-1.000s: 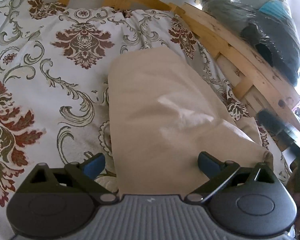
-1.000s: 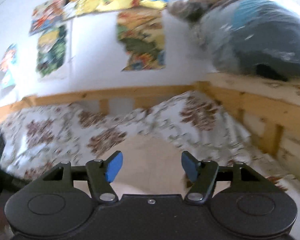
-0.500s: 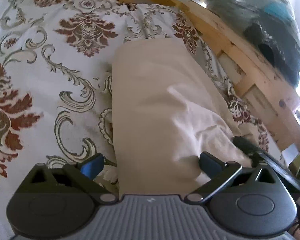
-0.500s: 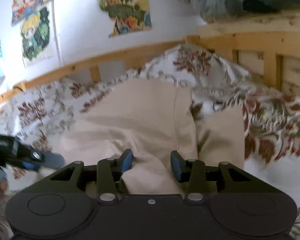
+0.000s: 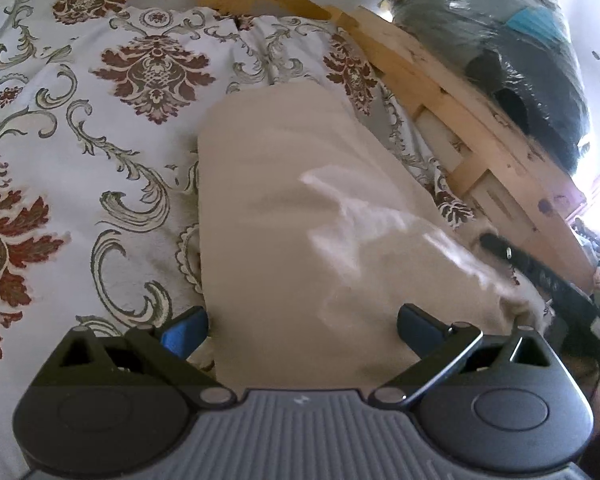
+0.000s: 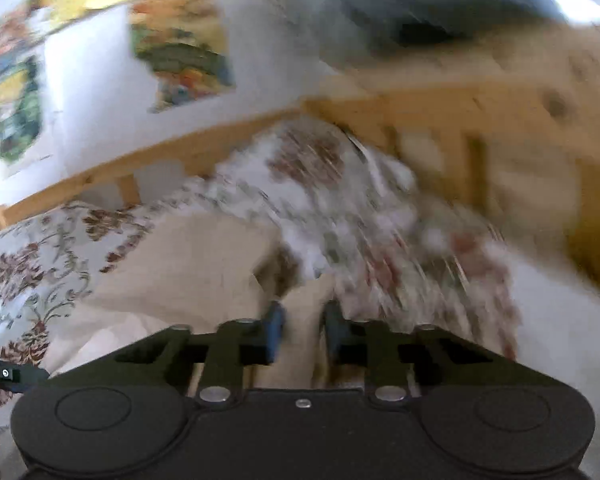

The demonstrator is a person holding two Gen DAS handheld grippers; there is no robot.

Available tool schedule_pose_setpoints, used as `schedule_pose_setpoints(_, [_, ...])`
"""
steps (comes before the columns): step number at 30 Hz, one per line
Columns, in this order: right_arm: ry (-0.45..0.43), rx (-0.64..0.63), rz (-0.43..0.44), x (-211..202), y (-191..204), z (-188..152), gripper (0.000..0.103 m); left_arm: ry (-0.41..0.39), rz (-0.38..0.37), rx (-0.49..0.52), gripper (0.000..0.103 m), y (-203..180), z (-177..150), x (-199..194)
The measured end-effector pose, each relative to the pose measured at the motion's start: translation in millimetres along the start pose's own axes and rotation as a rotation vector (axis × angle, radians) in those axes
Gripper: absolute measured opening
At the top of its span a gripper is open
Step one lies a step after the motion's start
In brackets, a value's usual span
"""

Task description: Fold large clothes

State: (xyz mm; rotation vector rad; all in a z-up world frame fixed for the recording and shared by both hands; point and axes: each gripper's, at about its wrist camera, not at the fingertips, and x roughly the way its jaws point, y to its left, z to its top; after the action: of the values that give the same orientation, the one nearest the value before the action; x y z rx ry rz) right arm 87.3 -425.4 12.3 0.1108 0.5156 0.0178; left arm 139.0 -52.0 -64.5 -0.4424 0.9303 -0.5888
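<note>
Lying on one floral bedspread [image 5: 100, 128] inside one wooden bed frame [image 5: 452, 92]: one beige garment [image 5: 300, 216], long, smooth at its far end, rumpled near. Two grippers: left gripper [image 5: 302, 326] spread wide astride it, right gripper [image 6: 302, 330] narrowing, closing on a fold between the pads.

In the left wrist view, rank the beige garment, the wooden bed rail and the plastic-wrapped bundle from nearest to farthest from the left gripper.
From the left gripper:
1. Beige garment, between its open fingers.
2. Wooden bed rail, beyond, to the right.
3. Plastic-wrapped bundle, behind the rail, top right.
</note>
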Motion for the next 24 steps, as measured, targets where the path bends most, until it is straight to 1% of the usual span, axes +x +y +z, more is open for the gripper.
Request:
schedule_pose_setpoints(2, [-0.036,-0.077,0.001,6.5,8.7,8.8,0.015,0.001,0.000,0.012,0.102,-0.4,-1.1,1.5])
schedule_pose_setpoints(3, [-0.020,-0.102,-0.009,15.2,8.9,9.5,0.015,0.009,0.004,0.019,0.102,-0.8,-2.3,3.6])
schedule_pose_setpoints(4, [0.017,-0.116,-0.033,26.4,7.0,7.2,0.015,0.018,0.007,0.024,0.102,-1.0,-3.6,5.4])
schedule_pose_setpoints(5, [0.058,-0.111,-0.055,40.1,1.1,2.8,0.015,0.022,0.008,0.030,0.103,-1.3,-5.3,6.6])
schedule_pose_setpoints(7, [0.125,-0.087,-0.087,53.5,-8.3,-11.3,0.016,0.024,0.013,0.043,0.103,-3.0,-8.5,7.0])
schedule_pose_setpoints(8, [0.128,-0.082,-0.093,51.6,-11.2,-15.9,0.016,0.020,0.017,0.049,0.103,-3.6,-9.0,6.7])
schedule_pose_setpoints(10, [0.098,-0.060,-0.102,41.8,-11.5,-13.4,0.019,0.019,0.017,0.058,0.103,-4.0,-8.2,6.6])
schedule_pose_setpoints(11, [0.081,-0.055,-0.105,37.9,-9.9,-9.2,0.024,0.022,0.015,0.055,0.103,-3.6,-8.1,7.1])
schedule_pose_setpoints(12, [0.055,-0.056,-0.104,33.4,-9.0,-2.4,0.026,0.024,0.014,0.047,0.103,-2.9,-8.5,7.3])
schedule_pose_setpoints(14, [-0.011,-0.072,-0.097,28.3,-3.5,19.2,0.044,0.028,0.014,0.036,0.103,-2.3,-9.0,6.7])
schedule_pose_setpoints(15, [-0.027,-0.071,-0.077,30.0,-0.7,28.4,0.048,0.028,0.015,0.037,0.103,-2.4,-9.3,6.2])
schedule_pose_setpoints(16, [-0.035,-0.064,-0.047,33.2,2.5,37.7,0.056,0.027,0.018,0.041,0.103,-2.7,-9.4,5.9])
schedule_pose_setpoints(17, [-0.034,-0.057,-0.015,39.9,6.7,45.2,0.061,0.024,0.020,0.046,0.103,-3.1,-9.9,5.5])
schedule_pose_setpoints(18, [-0.028,-0.052,0.015,48.4,12.9,49.5,0.060,0.023,0.022,0.048,0.103,-3.3,-10.3,5.4])
schedule_pose_setpoints(20, [0.022,-0.060,0.073,72.4,25.2,45.9,0.059,0.024,0.024,0.046,0.103,-3.2,-10.8,4.9])
schedule_pose_setpoints(21, [0.049,-0.073,0.085,86.1,31.9,43.3,0.059,0.027,0.025,0.043,0.103,-3.7,-10.4,5.1])
schedule_pose_setpoints(24, [0.159,-0.104,0.071,117.2,38.4,13.2,0.056,0.051,0.021,0.037,0.103,-3.8,-9.7,6.1])
